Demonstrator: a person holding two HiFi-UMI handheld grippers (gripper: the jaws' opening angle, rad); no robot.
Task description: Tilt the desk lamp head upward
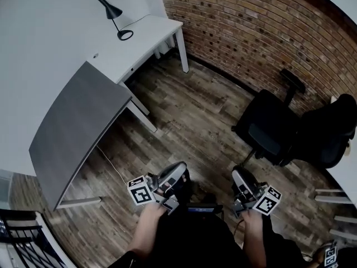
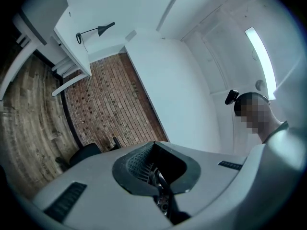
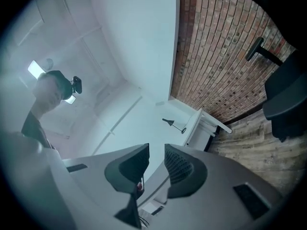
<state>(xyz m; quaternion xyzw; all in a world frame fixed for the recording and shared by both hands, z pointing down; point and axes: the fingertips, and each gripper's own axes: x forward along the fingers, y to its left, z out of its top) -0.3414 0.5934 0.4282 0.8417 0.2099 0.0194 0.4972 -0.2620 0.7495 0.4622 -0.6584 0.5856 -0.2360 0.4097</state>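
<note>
While both are held well away from it, the black cone-shaded desk lamp (image 1: 109, 7) is seen on the white rectangular desk (image 1: 150, 38) by the wall; left gripper (image 2: 153, 150) is pinched together, empty; right gripper (image 3: 157, 157) is held slightly parted, empty.

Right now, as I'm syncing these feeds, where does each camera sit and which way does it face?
Head view: on the person's head, facing steeply down at the floor, desk and desk lamp; forearms, left gripper and right gripper show.
Left gripper view: on that gripper, looking along its jaws towards the desk lamp; the person's head shows.
Right gripper view: on that gripper, looking past its jaws towards the desk lamp; the person's head shows.
Shared: all three see the desk lamp.
</note>
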